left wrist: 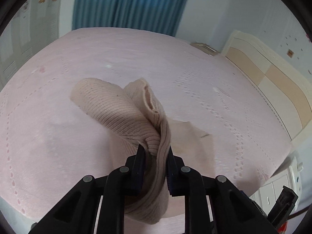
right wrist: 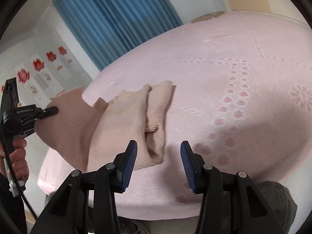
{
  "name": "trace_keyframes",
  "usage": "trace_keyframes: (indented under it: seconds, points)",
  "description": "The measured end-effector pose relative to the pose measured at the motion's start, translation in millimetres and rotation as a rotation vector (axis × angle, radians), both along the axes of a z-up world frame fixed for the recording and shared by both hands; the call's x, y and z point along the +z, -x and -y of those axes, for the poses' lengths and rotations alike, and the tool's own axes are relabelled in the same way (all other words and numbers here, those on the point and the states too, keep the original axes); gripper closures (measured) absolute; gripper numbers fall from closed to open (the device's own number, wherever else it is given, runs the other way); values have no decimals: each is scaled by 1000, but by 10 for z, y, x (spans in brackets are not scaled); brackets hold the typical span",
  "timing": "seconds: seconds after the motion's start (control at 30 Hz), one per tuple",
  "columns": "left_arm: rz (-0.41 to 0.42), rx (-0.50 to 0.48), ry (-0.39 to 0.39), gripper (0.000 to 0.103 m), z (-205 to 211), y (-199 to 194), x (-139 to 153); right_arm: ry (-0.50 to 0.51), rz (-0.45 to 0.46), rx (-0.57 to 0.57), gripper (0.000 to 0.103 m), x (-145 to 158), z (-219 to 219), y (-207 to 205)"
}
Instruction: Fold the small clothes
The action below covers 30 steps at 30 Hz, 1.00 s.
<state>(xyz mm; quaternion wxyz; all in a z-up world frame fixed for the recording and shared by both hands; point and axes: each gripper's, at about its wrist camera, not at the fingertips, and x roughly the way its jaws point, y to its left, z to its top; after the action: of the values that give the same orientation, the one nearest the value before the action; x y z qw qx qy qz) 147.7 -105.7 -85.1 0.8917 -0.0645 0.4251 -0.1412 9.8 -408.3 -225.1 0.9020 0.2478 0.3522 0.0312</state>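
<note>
A beige ribbed knit garment (left wrist: 119, 107) lies partly on the pink bedspread (left wrist: 58, 78). My left gripper (left wrist: 155, 152) is shut on a bunched edge of it and holds that part lifted above the bed. In the right wrist view the garment (right wrist: 126, 120) spreads across the bed's near left, with a sleeve (right wrist: 159, 105) lying flat, and the left gripper (right wrist: 48, 111) grips its raised left side. My right gripper (right wrist: 159, 150) is open and empty, just above the garment's near edge.
The bed's near edge (right wrist: 156, 210) runs below my right gripper. A blue curtain (left wrist: 126, 3) hangs behind the bed. A cream headboard (left wrist: 273, 74) stands at the right. A white cabinet (left wrist: 278, 187) sits beside the bed.
</note>
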Motion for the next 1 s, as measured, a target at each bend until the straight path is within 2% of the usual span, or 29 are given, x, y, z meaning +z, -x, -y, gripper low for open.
trace_keyframes:
  seconds: [0.13,0.27,0.37,0.43,0.53,0.6,0.67,0.8,1.0]
  points:
    - [-25,-104,-14,86,622,29,-126,-43,13,-39,56,-23,181,69]
    - [-68,-205,-90,86,1158,104,-380,-88,16,-83,56,-50,320,148]
    - [-101,-236,-133,81,1314,131,-509,-116,35,-101,56,-30,365,183]
    - [-122,-242,-111,76,1276,131,-508,-120,43,-99,56,-17,347,182]
    - [-114,-254,-10,66,1077,122,-371,-104,45,-76,56,10,258,153]
    - [-84,-255,22,50,907,162,-265,-89,47,-55,56,28,200,125]
    - [-39,-251,20,41,727,220,-167,-86,51,-23,56,67,124,96]
    - [18,-215,-45,40,326,323,-155,-106,60,32,56,165,0,60]
    - [-34,-141,-117,40,-205,463,-507,-195,86,60,55,365,-116,-29]
